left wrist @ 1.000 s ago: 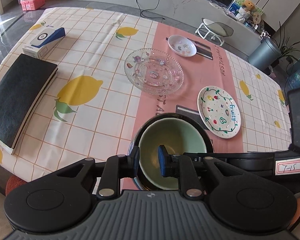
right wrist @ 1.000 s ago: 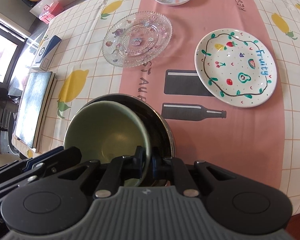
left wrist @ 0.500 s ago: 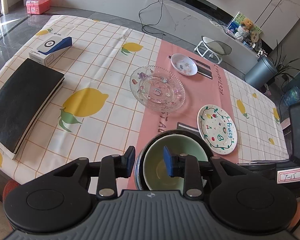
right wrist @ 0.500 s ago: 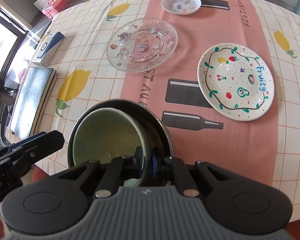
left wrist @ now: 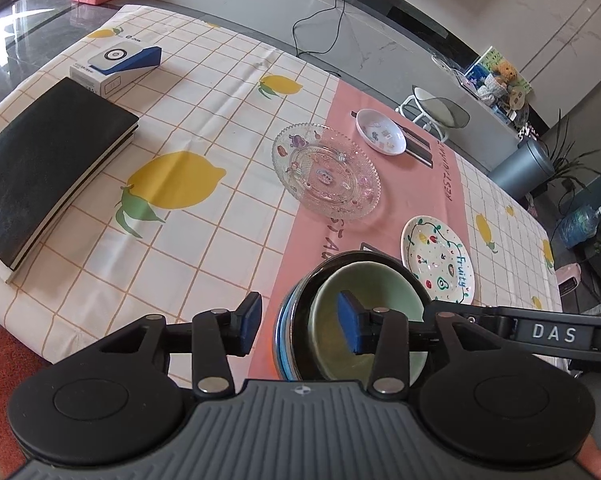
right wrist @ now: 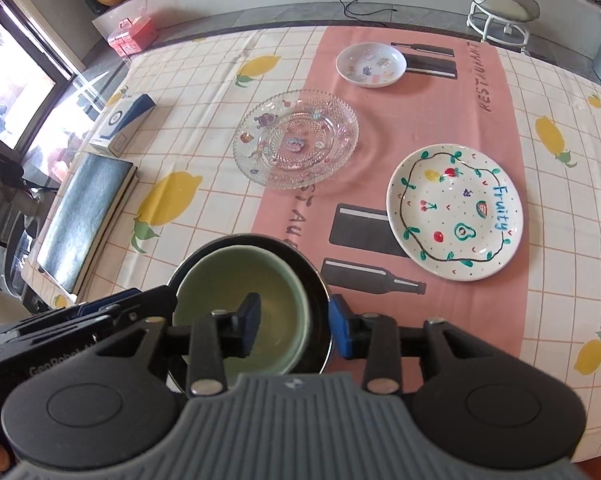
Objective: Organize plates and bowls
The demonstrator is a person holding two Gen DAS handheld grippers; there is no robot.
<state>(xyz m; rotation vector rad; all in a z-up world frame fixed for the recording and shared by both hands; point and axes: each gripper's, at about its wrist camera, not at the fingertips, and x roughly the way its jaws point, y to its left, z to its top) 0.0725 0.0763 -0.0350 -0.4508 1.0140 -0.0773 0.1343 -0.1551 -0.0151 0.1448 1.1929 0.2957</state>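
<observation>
Both my tongs, left gripper [left wrist: 298,326] and right gripper [right wrist: 294,330], are opening, holding nothing, straddling opposite rims of the pale-green ceramic bowl [right wrist: 240,312] nested in the dark metal bowl [right wrist: 318,286] directly below.

Both wrist views are angled steeply down from the table's near edge, close above the nested bowls [left wrist: 364,320]; the plates beyond are shared.

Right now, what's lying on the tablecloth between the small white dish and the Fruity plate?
Nothing stands between the small white dish and the Fruity plate. The right wrist view shows only bare pink tablecloth there; the glass plate sits off to the side.
</observation>
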